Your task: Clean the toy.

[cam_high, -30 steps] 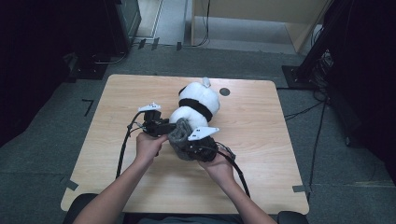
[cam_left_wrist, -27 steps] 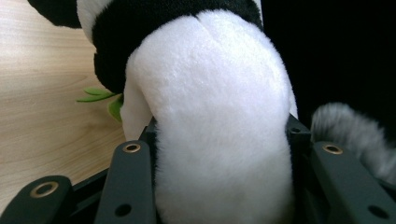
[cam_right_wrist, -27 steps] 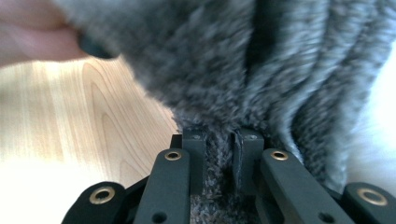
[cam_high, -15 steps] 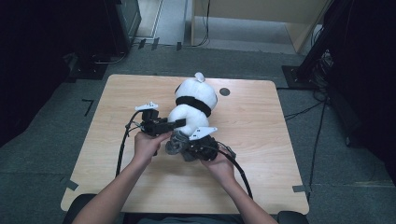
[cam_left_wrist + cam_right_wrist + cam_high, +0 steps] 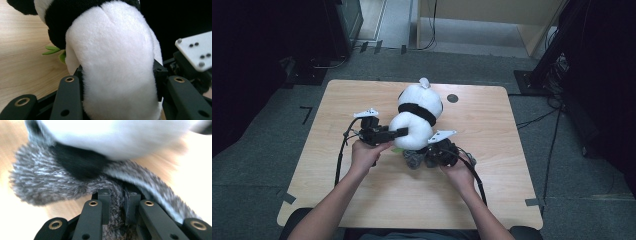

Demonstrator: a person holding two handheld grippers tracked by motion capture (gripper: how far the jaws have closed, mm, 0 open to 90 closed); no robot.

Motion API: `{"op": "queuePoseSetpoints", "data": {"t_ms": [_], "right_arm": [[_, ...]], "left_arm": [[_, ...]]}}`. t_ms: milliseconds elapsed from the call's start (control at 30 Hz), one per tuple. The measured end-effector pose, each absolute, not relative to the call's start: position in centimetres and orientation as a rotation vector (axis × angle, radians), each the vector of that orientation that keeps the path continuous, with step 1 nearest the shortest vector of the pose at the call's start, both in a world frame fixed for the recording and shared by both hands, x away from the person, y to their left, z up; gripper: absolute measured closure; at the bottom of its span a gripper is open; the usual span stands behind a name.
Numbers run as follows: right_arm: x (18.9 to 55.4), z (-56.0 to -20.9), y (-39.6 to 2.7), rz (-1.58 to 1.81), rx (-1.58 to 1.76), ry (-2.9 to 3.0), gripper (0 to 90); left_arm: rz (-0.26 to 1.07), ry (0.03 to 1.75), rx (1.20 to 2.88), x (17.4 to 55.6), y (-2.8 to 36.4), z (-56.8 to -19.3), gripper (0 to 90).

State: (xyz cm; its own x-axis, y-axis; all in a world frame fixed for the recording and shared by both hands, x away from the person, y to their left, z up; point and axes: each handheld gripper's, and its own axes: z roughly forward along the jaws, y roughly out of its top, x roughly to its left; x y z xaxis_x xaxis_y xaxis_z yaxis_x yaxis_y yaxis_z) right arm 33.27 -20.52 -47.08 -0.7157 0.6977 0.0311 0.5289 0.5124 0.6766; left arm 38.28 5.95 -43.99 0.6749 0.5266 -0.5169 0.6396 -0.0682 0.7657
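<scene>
Light wood table (image 5: 362, 200), rounded corners, on grey carpet floor (image 5: 262, 165). On table: plush panda (image 5: 417, 117) near centre, grey knit fabric (image 5: 414, 159) at its near end, small dark round spot (image 5: 452, 98) toward far edge.

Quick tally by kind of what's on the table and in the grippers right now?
Plush panda: 1, left gripper clamps its white body
Grey knit piece: 1, pinched by right gripper
Dark round mark on table: 1
Grippers: 2
Total: 5
</scene>
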Motion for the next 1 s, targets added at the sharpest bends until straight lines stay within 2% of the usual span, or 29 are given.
{"op": "queuePoseSetpoints", "data": {"t_ms": [267,633,867,1000], "right_arm": [[34.0,-46.2,-23.8,1.051,1.212,2.411,80.4],[33.5,-42.9,-27.2,1.266,1.311,2.226,80.1],[32.6,-41.3,-24.6,1.398,1.208,2.274,80.0],[31.8,-41.2,-22.3,1.374,1.148,2.323,79.9]], "left_arm": [[-0.107,0.964,1.727,38.5,6.5,-44.2,50.8],[-0.084,0.974,1.756,38.7,6.6,-44.4,50.7],[-0.132,0.954,1.751,38.3,5.4,-44.9,50.6],[-0.102,0.957,1.755,38.0,5.1,-44.7,50.8]]}}
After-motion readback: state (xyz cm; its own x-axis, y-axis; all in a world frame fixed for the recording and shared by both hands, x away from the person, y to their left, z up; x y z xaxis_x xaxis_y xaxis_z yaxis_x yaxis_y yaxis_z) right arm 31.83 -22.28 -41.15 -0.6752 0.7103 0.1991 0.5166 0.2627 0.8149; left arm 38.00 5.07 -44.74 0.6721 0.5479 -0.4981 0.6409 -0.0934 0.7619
